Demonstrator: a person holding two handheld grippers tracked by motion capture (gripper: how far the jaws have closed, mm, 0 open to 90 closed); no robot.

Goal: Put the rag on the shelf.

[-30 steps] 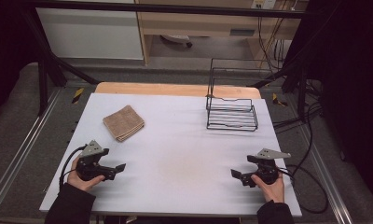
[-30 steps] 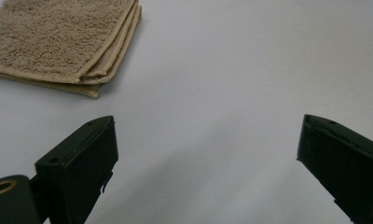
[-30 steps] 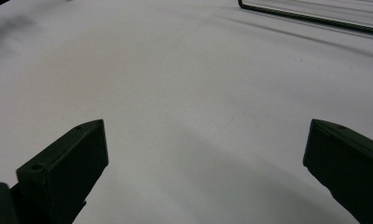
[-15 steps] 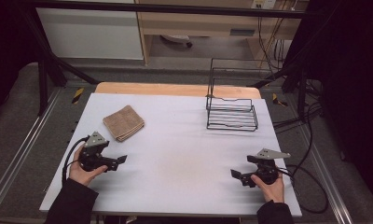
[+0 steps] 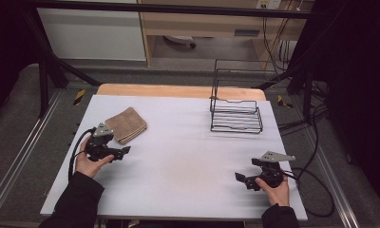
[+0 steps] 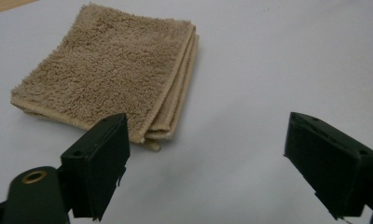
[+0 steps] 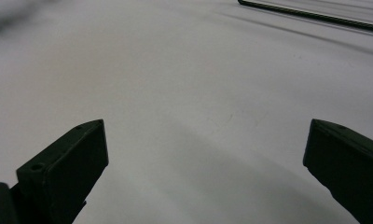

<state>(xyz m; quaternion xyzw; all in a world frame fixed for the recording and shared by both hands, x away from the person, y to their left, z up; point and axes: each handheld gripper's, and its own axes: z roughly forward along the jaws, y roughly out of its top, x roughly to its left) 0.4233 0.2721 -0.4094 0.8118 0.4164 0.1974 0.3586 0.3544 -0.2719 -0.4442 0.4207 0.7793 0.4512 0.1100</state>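
the folded tan towel (image 5: pixel 126 124) lies flat on the left part of the white table (image 5: pixel 178 161), near its far edge, with its layered folded edges turned toward the left gripper (image 5: pixel 125 151), which is held low just in front of it. that gripper's jaws have just been closing a little but stand apart with nothing between them, the towel's near corner just ahead of one jaw in the left gripper view (image 6: pixel 107 79). the right gripper (image 5: pixel 240 178) rests near the table's front right, well apart from the towel, its jaws spread wide over bare table, and a black wire rack (image 5: pixel 235 111) stands at the far right.
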